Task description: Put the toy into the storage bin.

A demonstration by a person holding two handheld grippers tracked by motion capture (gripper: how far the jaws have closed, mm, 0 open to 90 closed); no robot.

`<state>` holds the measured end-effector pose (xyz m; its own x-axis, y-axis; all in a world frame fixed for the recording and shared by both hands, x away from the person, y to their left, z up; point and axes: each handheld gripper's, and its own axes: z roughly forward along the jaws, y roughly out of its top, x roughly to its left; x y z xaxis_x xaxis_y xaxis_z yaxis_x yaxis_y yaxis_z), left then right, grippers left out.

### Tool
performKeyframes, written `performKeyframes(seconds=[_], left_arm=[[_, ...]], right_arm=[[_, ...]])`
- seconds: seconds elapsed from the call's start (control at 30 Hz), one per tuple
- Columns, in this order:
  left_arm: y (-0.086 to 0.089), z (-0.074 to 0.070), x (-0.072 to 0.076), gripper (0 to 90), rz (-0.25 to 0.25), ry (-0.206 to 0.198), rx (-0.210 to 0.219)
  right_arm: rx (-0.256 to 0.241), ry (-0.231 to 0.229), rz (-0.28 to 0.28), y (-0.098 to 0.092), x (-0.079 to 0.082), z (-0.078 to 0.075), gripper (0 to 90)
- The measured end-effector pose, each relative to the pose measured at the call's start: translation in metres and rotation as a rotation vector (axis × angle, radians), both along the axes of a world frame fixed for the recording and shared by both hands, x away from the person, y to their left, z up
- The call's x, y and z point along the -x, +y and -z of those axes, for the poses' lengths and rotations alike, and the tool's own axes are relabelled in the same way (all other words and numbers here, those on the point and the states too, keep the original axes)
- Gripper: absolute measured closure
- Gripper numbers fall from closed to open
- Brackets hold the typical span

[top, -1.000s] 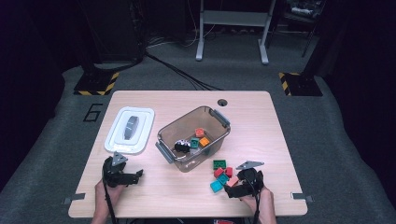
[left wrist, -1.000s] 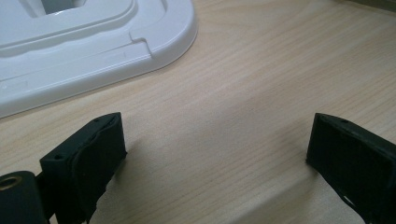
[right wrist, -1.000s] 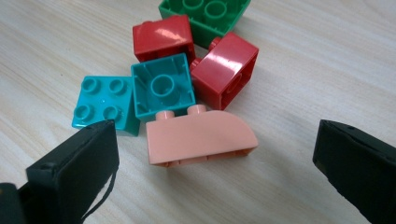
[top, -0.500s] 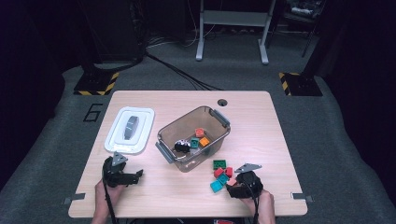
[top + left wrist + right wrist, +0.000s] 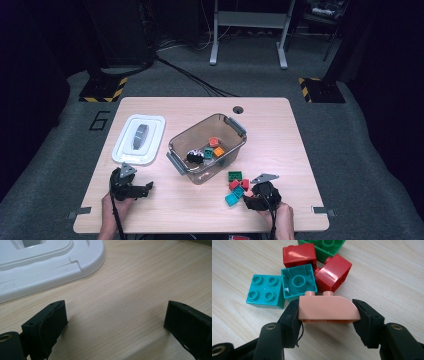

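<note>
Right gripper view has the right gripper (image 5: 328, 311) clamped end-to-end on a pink curved brick (image 5: 328, 308), probably headed for the bin (image 5: 235, 125); left gripper (image 5: 116, 320) sits wide open, idle.

Only readable mark: a big dark "6" (image 5: 100, 120) on the grey floor (image 5: 65, 125), just off the worktop's (image 5: 200, 107) far left corner, seen from the high view. Nothing legible on the bricks, the white lid or the clear box. Yellow/black hazard stripes (image 5: 102, 94) on two floor plates; no words on them.
</note>
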<state>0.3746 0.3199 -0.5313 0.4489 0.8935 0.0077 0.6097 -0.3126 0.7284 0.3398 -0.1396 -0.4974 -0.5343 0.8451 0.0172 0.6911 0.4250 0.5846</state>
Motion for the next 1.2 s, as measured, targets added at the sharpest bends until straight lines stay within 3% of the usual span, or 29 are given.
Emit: performKeyframes(seconds=[0.03, 0.33, 0.6, 0.87, 1.2], left_arm=[[0.0, 0.0, 0.0, 4.2, -0.001, 0.0, -0.001], [0.0, 0.0, 0.0, 4.3, -0.001, 0.0, 0.001], [0.0, 0.0, 0.0, 4.3, 0.0, -0.001, 0.0], [0.0, 0.0, 0.0, 4.3, 0.0, 0.0, 0.0], [0.0, 0.0, 0.0, 4.3, -0.003, 0.0, 0.001]], right_arm=[[-0.008, 0.01, 0.021, 0.0, 0.001, -0.002, 42.7], [-0.028, -0.029, 0.028, -0.009, -0.005, -0.014, 42.8], [-0.059, -0.025, 0.042, -0.015, -0.015, -0.022, 42.8], [-0.066, -0.054, 0.041, -0.018, -0.02, -0.035, 42.9], [-0.105, -0.087, 0.057, -0.02, -0.041, -0.053, 42.9]])
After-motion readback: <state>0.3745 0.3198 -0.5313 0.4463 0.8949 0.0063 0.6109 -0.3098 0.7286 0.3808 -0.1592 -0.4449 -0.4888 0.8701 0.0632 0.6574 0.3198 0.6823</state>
